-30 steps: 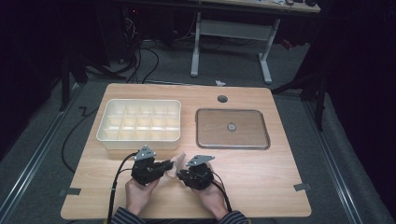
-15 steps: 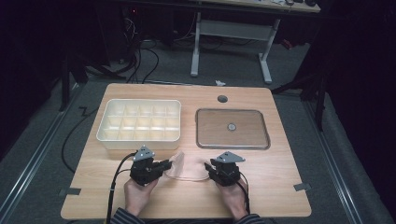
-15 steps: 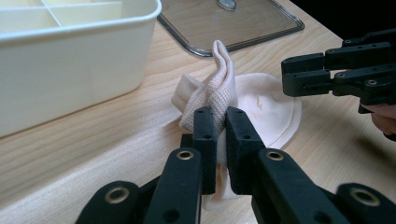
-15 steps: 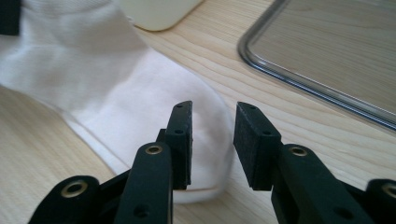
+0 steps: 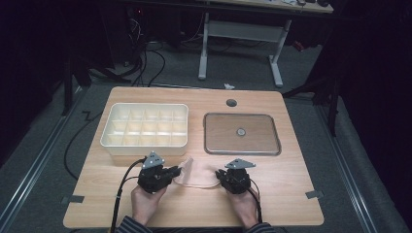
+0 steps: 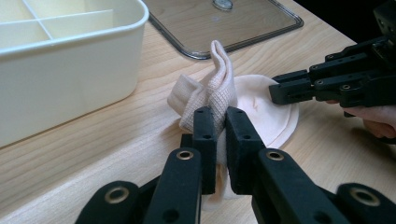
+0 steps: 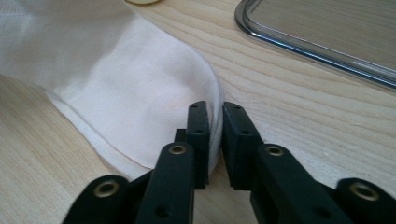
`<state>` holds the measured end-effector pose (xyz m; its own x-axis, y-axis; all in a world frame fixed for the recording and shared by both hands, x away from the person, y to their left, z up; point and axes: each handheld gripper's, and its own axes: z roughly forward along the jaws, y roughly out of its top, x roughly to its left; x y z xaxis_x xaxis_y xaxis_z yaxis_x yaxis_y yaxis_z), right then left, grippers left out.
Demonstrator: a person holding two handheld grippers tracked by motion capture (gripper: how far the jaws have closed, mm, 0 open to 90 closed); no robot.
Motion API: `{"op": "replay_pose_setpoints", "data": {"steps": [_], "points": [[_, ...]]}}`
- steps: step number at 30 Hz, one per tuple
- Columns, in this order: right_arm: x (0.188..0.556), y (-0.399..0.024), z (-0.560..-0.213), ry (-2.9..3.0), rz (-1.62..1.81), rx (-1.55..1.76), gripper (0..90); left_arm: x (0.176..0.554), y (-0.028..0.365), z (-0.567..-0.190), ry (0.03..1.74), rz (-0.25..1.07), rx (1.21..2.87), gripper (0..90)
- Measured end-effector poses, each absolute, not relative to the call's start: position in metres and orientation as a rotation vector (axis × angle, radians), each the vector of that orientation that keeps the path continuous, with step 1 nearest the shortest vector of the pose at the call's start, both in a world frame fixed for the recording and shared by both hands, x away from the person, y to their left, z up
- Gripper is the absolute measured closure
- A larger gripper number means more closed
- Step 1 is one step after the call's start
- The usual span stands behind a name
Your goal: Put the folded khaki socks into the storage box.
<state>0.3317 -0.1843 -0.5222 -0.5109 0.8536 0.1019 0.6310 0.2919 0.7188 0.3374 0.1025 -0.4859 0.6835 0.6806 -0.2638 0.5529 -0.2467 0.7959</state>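
Sock stretched between two grippers, near edge of table

The sock [image 5: 197, 175] lies on the table [image 5: 291, 194] before the compartment box [image 5: 145, 126], left, and lid [image 5: 242, 133], right; left gripper [image 5: 179, 171] and right gripper [image 5: 219, 175] at its ends.

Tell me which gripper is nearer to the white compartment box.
Left. The left gripper sits just in front of the white compartment box, shut on the sock. The right gripper, shut on the sock's other end, is farther off, below the clear lid.
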Motion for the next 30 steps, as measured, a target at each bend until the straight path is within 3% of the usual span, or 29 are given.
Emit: {"op": "replay_pose_setpoints", "data": {"steps": [30], "points": [[0.337,-0.165,-0.524,2.321,1.098,1.274,85.8,0.336,0.073,-0.497,0.892,0.166,2.008,83.3]]}}
